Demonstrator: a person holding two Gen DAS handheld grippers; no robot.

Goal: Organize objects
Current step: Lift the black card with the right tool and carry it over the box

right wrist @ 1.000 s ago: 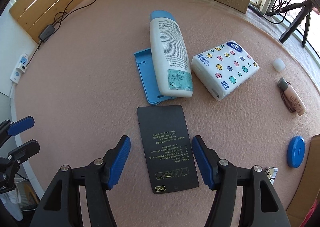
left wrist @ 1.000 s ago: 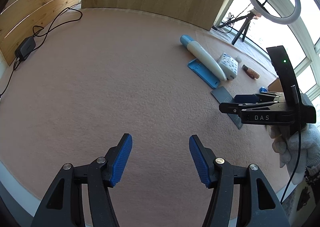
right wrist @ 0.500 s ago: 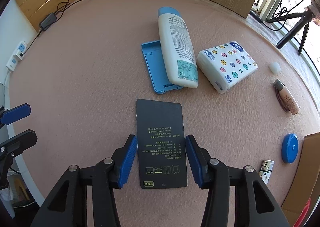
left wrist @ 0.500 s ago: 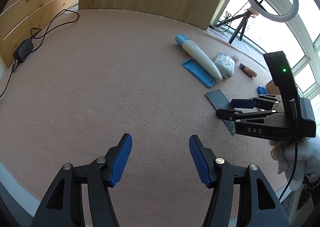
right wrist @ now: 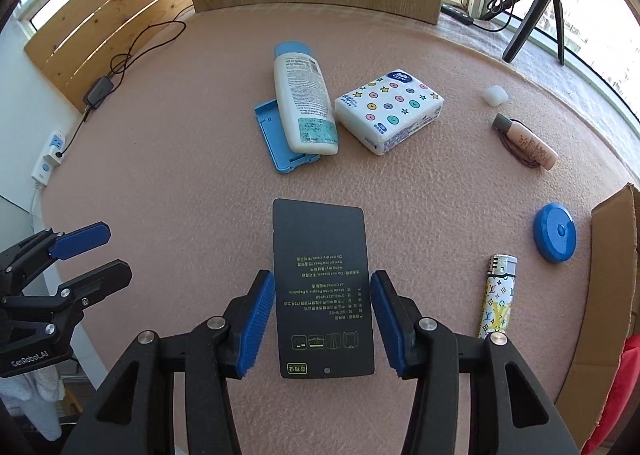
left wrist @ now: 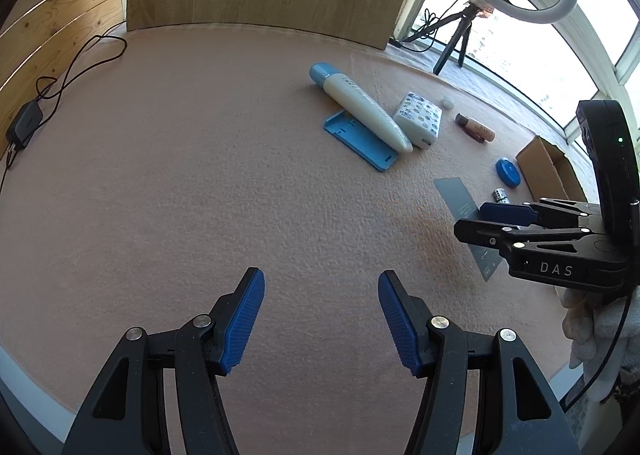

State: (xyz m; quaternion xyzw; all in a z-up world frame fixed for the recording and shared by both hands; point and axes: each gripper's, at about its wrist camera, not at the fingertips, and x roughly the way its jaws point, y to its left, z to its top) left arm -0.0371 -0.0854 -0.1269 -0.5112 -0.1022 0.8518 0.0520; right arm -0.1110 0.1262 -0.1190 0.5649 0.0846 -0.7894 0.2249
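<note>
Right gripper (right wrist: pixel 322 319) jaws narrowed, bracketing black card (right wrist: pixel 322 287), left gripper (left wrist: pixel 320 325) jaws spread

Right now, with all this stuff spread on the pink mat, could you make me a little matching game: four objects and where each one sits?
Things:
1. black card
2. lotion bottle
3. lighter
4. tissue pack

Places:
A. lying partly on the blue tray
B. just right of the lotion bottle
C. between the right gripper fingers
D. near the cardboard box, below the blue round lid

Pairs: 1-C, 2-A, 3-D, 4-B
</note>
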